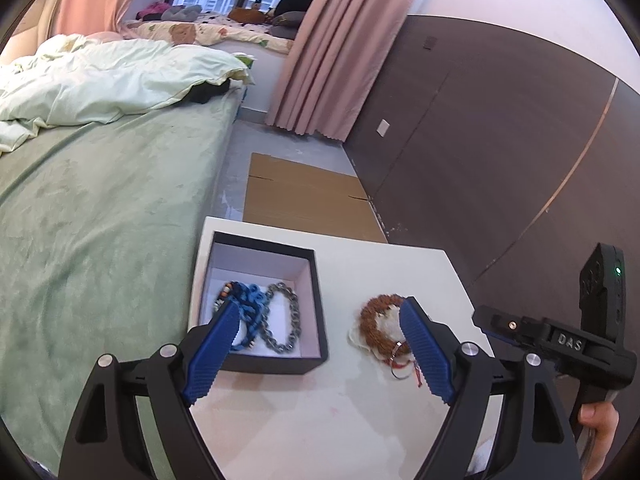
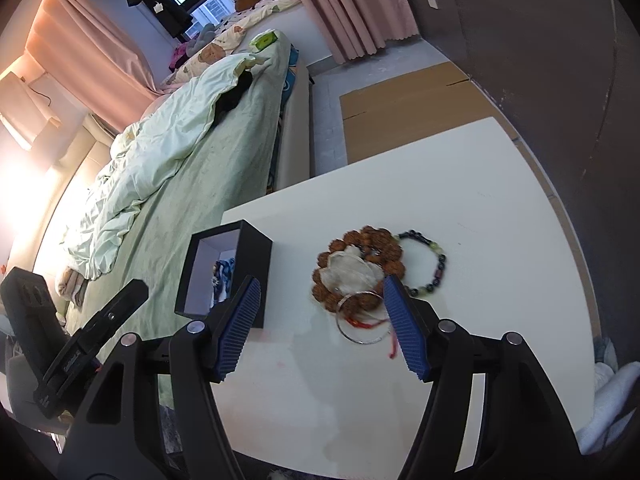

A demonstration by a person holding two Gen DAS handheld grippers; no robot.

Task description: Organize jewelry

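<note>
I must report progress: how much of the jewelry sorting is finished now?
Done: a blue beaded piece and a grey chain bracelet lie in the black box. In hand: nothing; both tools are open. Left on the table: brown bead bracelet, dark bead bracelet, silver bangle.

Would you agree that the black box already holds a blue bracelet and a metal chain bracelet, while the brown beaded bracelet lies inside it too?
Not quite. The black box does hold the blue bracelet and the metal chain bracelet, but the brown beaded bracelet lies outside it, on the white table. The left wrist view shows this.
</note>
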